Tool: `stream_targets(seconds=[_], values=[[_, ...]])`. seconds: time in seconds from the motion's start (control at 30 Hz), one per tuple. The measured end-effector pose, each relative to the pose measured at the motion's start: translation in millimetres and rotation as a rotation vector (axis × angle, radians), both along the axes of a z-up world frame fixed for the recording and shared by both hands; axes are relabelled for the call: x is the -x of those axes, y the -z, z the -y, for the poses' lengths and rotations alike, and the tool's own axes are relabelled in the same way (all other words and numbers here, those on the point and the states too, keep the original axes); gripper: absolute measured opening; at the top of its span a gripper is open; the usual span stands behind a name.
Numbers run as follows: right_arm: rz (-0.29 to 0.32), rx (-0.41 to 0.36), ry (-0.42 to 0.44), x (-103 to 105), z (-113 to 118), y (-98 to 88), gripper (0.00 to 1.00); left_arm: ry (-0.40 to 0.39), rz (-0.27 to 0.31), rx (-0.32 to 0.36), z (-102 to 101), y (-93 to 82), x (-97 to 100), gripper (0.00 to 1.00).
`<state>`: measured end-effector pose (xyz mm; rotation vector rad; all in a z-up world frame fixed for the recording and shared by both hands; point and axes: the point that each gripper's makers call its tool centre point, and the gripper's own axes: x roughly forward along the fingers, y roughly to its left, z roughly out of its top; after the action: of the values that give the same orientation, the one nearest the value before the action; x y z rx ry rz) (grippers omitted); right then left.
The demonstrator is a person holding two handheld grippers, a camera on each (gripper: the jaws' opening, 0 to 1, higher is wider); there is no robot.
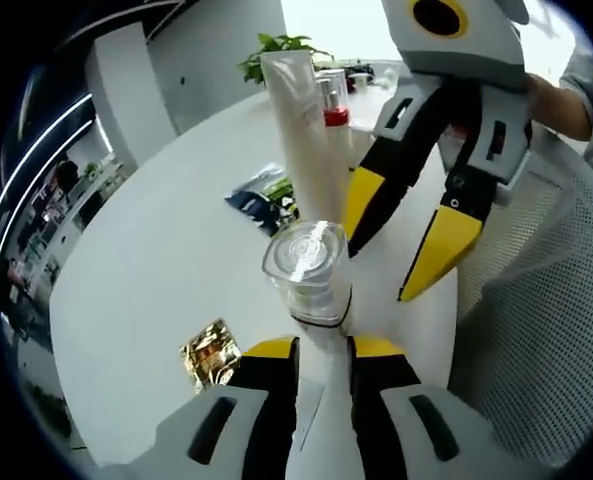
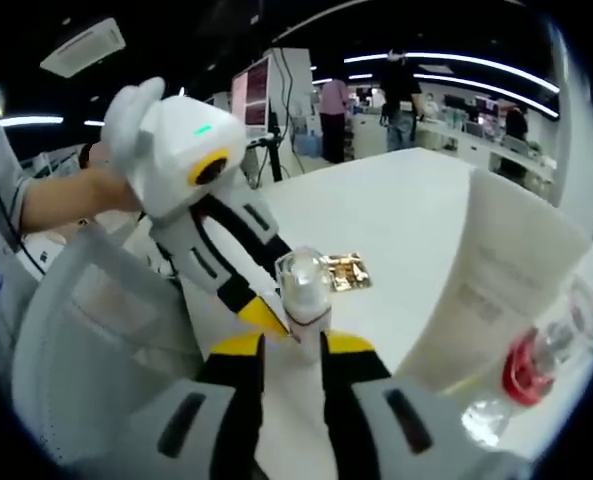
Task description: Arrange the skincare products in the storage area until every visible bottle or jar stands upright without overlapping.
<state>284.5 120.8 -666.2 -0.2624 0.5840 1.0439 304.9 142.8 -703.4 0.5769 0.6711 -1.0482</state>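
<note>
left gripper [image 1: 324, 345] fingers clamp clear-capped bottle [image 1: 307, 262] over bench [image 1: 156, 270] | right gripper [image 1: 396, 245] fingers spread, just beside it | gold packet [image 1: 211, 352] near | white tube [image 1: 301, 130], red-collared bottle [image 1: 333, 100] behind | mesh basket [image 1: 536, 300] at bench edge

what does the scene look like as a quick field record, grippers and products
left gripper: jaws shut on the clear-capped bottle, which is upright
right gripper: jaws open, tips close beside the same bottle
white tube: standing upright behind the bottle
red-banded bottle: upright next to the tube
table: white, round-edged
gold packet: lying flat on the table
dark packet: lying flat near the tube
mesh basket: beside the table
</note>
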Motion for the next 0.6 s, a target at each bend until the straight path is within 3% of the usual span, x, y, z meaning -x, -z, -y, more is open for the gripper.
stream_targets(seconds=[0.6], values=[[0.029,-0.035,0.023,9.4,22.9,-32.9,0.22,0.022,-0.011,-0.001,10.5,3.7,-2.4,0.10]])
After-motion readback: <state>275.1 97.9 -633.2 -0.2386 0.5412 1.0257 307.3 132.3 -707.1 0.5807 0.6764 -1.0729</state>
